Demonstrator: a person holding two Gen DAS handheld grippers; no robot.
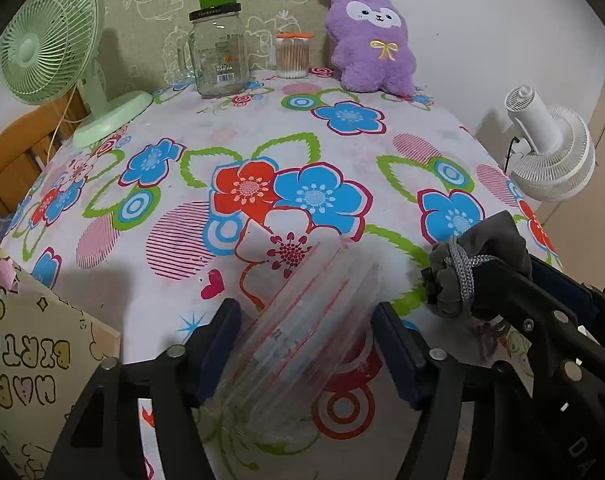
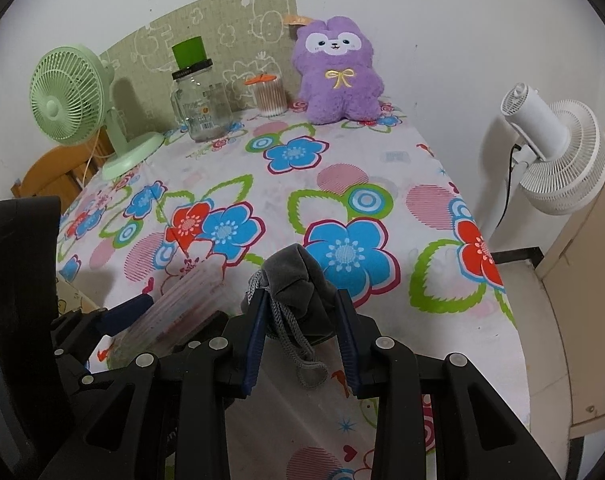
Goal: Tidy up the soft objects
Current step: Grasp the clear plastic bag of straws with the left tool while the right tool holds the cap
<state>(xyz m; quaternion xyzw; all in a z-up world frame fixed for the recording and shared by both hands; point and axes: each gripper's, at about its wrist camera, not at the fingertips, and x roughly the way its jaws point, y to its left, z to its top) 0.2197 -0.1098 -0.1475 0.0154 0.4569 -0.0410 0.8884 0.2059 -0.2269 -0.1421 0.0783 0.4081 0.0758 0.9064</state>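
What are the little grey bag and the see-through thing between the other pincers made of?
The grey pouch looks like soft velvety cloth: matte, creased, gathered by a woven grey cord. The right gripper pinches it. The clear container between the left gripper's fingers looks like thin glossy plastic: transparent, with ridges and red lines, the tablecloth's pattern showing through. It is blurred, so this is a guess.

At the bottom centre of the frame the left gripper [image 1: 306, 332] straddled a clear ribbed plastic container [image 1: 298, 320] lying tilted on the flowered tablecloth [image 1: 342, 152]; whether its blue pads pressed the container could not be told. At lower right the right gripper [image 1: 514, 304] clamped a grey drawstring pouch [image 1: 478, 256]. Along the top stood a green fan [image 1: 50, 40], a glass jar [image 1: 218, 56], a cotton-swab tub [image 1: 292, 56] and a purple plush toy [image 1: 370, 40]. A white fan [image 1: 550, 144] sat at right.
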